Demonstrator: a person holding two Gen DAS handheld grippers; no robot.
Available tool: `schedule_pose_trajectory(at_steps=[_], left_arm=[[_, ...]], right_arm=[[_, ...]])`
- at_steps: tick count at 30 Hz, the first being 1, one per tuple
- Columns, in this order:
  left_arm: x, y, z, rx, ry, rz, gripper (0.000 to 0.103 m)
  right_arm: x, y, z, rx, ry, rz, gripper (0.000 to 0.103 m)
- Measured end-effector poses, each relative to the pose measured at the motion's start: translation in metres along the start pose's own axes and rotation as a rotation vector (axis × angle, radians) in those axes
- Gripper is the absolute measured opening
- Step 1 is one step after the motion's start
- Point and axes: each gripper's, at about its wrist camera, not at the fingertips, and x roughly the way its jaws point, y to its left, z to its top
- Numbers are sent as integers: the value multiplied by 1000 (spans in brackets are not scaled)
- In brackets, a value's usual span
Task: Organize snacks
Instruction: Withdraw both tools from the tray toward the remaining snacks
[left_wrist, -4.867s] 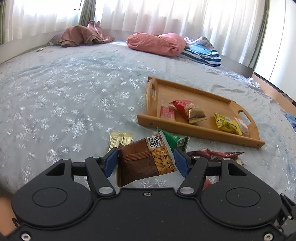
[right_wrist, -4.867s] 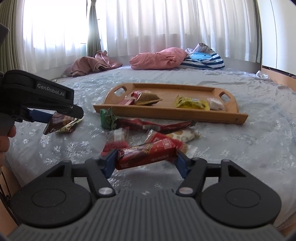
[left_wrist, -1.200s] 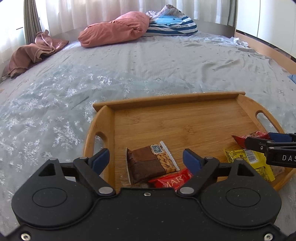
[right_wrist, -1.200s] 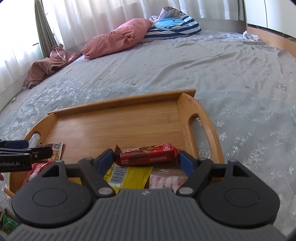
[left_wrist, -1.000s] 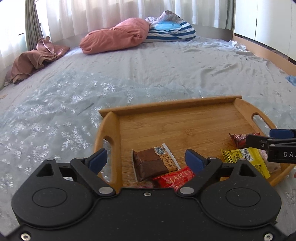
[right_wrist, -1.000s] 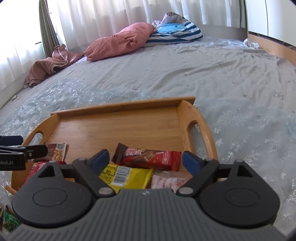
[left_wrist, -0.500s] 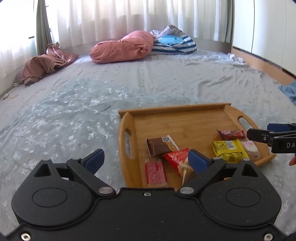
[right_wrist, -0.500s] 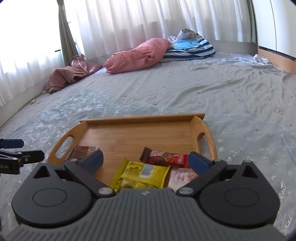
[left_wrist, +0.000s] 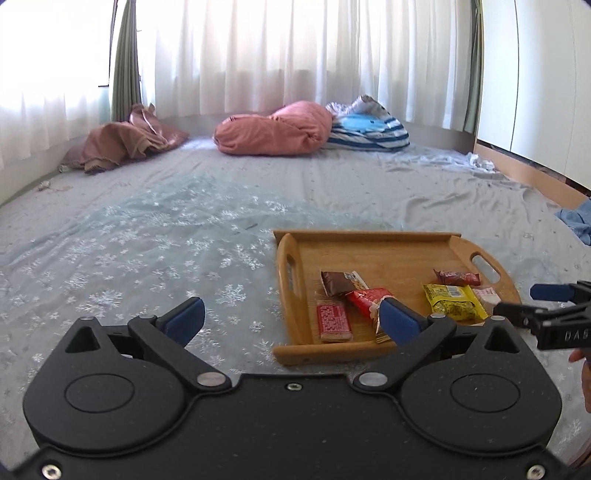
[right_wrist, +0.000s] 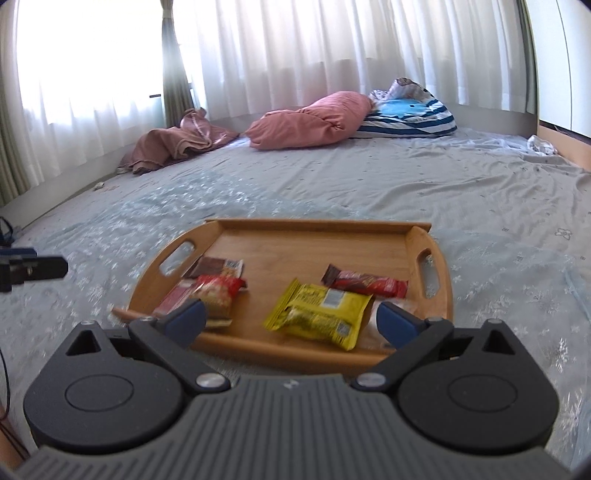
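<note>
Foil snack packets lie on the wooden tray (right_wrist: 436, 291) on the bed (right_wrist: 480, 192); we judge them light, crinkly and slippery, best pinched across the short middle. Our yellow packet (right_wrist: 317, 314) runs left-right, the red bar (right_wrist: 365, 282) too. Left hand-held gripper (left_wrist: 291, 319) and right hand-held gripper (right_wrist: 291, 321) are released, empty.

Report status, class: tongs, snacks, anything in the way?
Left tongs and right tongs open, empty. Snacks on wooden tray: yellow packet, red bar. Nothing blocking.
</note>
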Motion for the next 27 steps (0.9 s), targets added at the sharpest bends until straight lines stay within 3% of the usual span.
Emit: schedule_pose_trajectory(at_steps=[16, 27], left_arm=[[-57, 1, -14, -31, -84, 21, 102], [-41, 4, -51, -55, -37, 81, 102]], right_arm=[[-35, 30, -38, -71, -64, 3, 103], [-35, 53, -74, -164, -70, -63, 103]])
